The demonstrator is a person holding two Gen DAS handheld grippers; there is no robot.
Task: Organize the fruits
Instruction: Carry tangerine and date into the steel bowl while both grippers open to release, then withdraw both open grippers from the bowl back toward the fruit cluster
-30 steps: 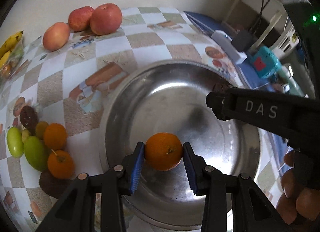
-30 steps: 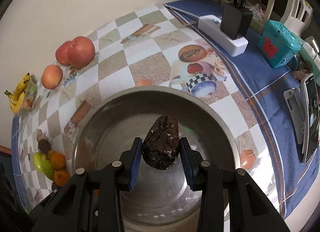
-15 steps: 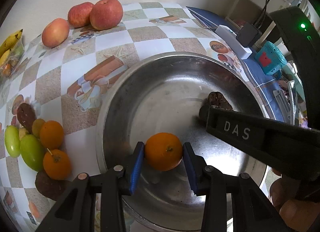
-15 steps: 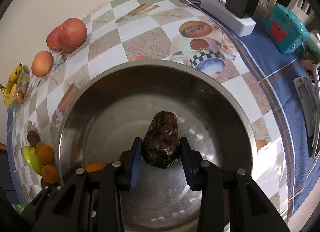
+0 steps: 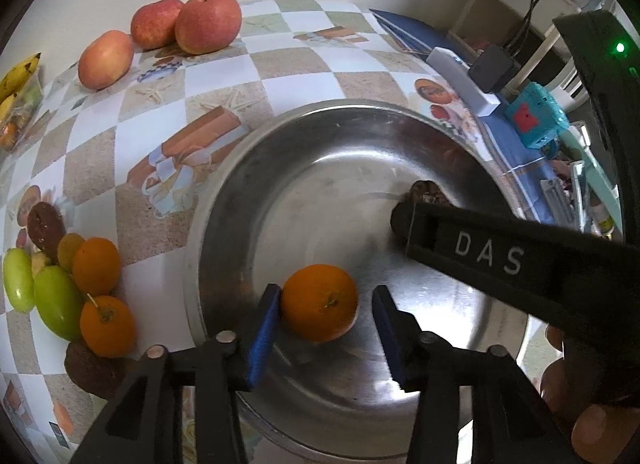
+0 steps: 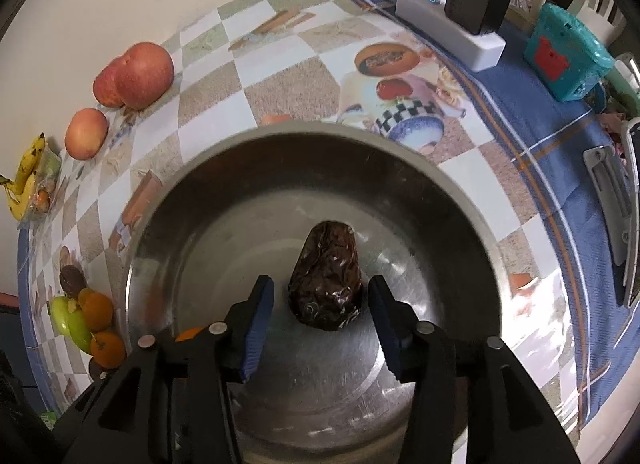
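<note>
A steel bowl (image 5: 320,192) fills the middle of both views. On its floor lies an orange (image 5: 320,302) between the blue pads of my left gripper (image 5: 326,334). The jaws are opening: the left pad still grazes the orange and the right pad stands apart. A dark wrinkled fruit (image 6: 326,276) rests on the bowl's floor (image 6: 240,224) between the pads of my right gripper (image 6: 322,324). These jaws are opening too, with a gap on each side. In the left wrist view the right gripper's black finger (image 5: 480,256) crosses the bowl and hides most of the dark fruit (image 5: 426,190).
Left of the bowl lies a pile of oranges and green fruits (image 5: 96,296). Three apples (image 5: 200,22) and bananas (image 5: 16,76) sit near the wall. A power strip (image 6: 448,30) and a teal box (image 6: 568,56) lie on the blue cloth at right. A hand (image 5: 592,432) shows at lower right.
Both pairs of jaws have spread apart. The orange and the dark fruit, gripped before, now sit loose on the bowl's floor.
</note>
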